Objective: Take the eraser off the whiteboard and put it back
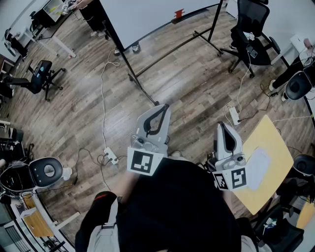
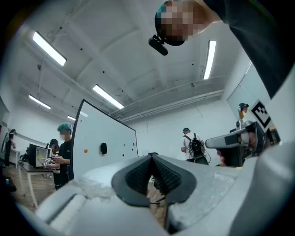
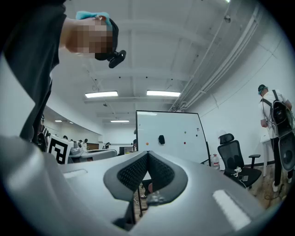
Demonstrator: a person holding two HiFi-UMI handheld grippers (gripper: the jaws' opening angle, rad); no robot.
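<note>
The black eraser (image 2: pixel 103 148) sticks to the face of the whiteboard (image 2: pixel 107 138), well ahead of me; the right gripper view shows the eraser (image 3: pixel 161 138) near the middle of the whiteboard (image 3: pixel 171 131). In the head view the whiteboard (image 1: pixel 147 15) stands at the top on its black wheeled stand, with a small red thing (image 1: pixel 178 13) at its lower edge. My left gripper (image 1: pixel 161 106) (image 2: pixel 151 156) and right gripper (image 1: pixel 222 125) (image 3: pixel 147 153) are both held in front of my body, far from the board. Each is shut with nothing between its pads.
A yellow table (image 1: pixel 263 162) stands at my right. Power strips (image 1: pixel 110 155) and cables lie on the wooden floor. Black office chairs (image 1: pixel 251 29) stand at right and left (image 1: pixel 42 74). People stand near the board (image 2: pixel 64 147) and further back (image 2: pixel 191 145).
</note>
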